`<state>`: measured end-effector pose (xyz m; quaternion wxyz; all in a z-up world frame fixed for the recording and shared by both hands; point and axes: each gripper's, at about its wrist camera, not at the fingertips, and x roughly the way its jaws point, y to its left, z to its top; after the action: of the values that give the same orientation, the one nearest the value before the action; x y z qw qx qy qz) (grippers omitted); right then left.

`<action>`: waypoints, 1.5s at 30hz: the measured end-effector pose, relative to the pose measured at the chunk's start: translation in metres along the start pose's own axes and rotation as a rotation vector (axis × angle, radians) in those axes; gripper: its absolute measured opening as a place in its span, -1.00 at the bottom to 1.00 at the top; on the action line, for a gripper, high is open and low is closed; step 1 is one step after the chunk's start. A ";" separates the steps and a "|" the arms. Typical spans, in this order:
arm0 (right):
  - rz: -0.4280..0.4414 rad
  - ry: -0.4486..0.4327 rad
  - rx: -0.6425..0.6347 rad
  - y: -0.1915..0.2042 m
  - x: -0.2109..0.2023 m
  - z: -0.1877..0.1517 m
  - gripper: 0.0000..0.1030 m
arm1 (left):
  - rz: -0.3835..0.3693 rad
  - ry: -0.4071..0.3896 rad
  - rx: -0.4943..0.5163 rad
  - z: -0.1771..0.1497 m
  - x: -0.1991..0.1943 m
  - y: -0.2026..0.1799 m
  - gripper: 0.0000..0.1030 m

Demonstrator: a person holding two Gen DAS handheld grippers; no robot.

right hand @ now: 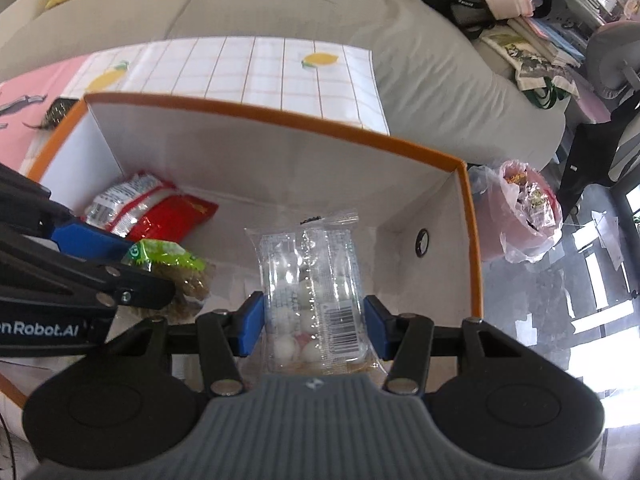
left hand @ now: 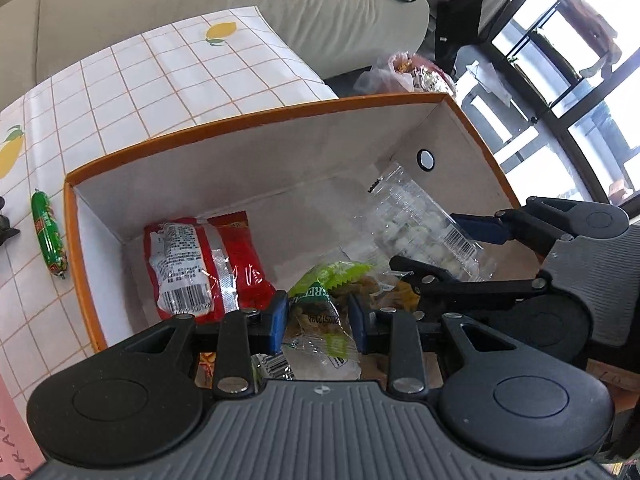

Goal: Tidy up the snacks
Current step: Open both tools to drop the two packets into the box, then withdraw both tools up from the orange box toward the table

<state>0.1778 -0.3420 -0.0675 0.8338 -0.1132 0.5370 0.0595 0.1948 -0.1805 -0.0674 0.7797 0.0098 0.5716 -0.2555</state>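
On your far left, one green sausage-shaped snack in shiny wrap (left hand: 49, 236) lies on the lemon-print grid tablecloth (left hand: 160, 80), just outside the orange-rimmed white cardboard box (left hand: 256, 116); that one is not yet stowed. Inside the box, against its left wall, a red and silver foil packet (left hand: 204, 268) already lies flat on the floor, so that piece looks done.

Next along, your left gripper (left hand: 318, 326) is clamped tight on a clear bag of brownish snacks with a green top (left hand: 320, 304), and it hangs over the box's middle, not yet let go. To the right of that, your right gripper (right hand: 314, 330) is pinched on a clear plastic pack of small white round sweets (right hand: 314, 280), held over the right half of the box, near the wall with the round eyelet (right hand: 422, 243).

By my reading you are well along: one packet in, two over the box awaiting release, and the green stick left to fetch. Whether more snacks lie out of view, I cannot tell.
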 end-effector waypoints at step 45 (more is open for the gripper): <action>0.015 -0.309 0.204 0.080 -0.132 0.000 0.62 | 0.225 -0.374 0.054 -0.071 -0.167 0.063 0.25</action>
<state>0.1050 -0.2614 0.0427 0.9131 -0.0134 0.4065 0.0275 0.1218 -0.0389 0.0401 0.8953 0.0466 0.4051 -0.1794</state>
